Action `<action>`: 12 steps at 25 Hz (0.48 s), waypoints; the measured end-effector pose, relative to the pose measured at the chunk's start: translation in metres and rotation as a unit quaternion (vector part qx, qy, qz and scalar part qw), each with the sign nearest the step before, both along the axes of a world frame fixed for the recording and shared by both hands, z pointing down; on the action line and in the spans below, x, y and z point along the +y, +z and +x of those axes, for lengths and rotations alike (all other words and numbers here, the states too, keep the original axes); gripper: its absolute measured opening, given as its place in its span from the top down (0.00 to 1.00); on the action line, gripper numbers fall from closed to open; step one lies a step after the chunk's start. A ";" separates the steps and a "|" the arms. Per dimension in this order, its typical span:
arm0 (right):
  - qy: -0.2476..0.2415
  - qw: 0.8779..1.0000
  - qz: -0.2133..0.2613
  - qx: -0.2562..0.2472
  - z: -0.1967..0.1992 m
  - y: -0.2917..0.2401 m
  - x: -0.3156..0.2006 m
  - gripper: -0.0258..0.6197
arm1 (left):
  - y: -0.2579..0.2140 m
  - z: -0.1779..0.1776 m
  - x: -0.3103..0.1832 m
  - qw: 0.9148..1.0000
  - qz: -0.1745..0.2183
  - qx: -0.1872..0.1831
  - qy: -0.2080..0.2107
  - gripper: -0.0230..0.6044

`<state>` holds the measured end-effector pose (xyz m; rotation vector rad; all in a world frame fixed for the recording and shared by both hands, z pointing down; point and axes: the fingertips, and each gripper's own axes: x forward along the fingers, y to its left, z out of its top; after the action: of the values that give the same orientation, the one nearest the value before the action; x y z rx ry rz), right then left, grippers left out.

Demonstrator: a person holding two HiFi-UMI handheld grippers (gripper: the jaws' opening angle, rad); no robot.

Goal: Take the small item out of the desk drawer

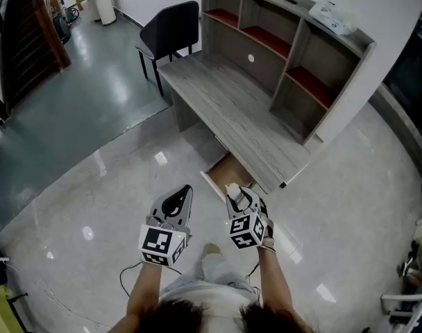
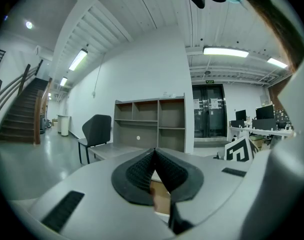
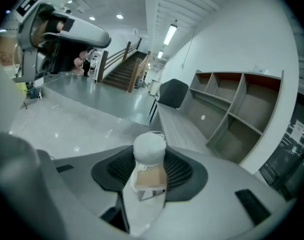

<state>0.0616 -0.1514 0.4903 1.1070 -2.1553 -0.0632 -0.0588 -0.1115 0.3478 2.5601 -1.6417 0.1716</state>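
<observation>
Right gripper view: a small white-capped item (image 3: 150, 149) is pinched by the right gripper (image 3: 151, 170), evidently so that it is kept clear of the open drawer (image 1: 228, 172) ahead and below. The left gripper (image 2: 154, 154) is pressed together, empty.

I count two grippers, left gripper (image 1: 187, 190) and right gripper (image 1: 233, 191); one small item (image 3: 149, 151); one desk (image 1: 232, 109); one open drawer (image 1: 228, 173); one shelf unit (image 1: 228, 47); one black chair (image 1: 171, 28); one white bin (image 1: 103, 4); one staircase (image 2: 22, 111).
</observation>
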 end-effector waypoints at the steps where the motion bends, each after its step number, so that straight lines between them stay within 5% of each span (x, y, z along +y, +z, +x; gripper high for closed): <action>1: 0.003 1.000 0.004 -0.002 0.002 -0.005 0.005 0.67 | -0.002 0.001 0.005 1.000 0.003 0.000 0.001 0.94; 12: 0.034 0.998 0.040 -0.038 0.017 -0.055 0.065 0.67 | -0.022 0.010 0.070 1.000 0.022 -0.001 0.012 0.94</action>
<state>0.0783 -0.0861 0.4349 1.2453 -2.1969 -0.0774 -0.0483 -0.0412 0.3258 2.6134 -1.6347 0.1403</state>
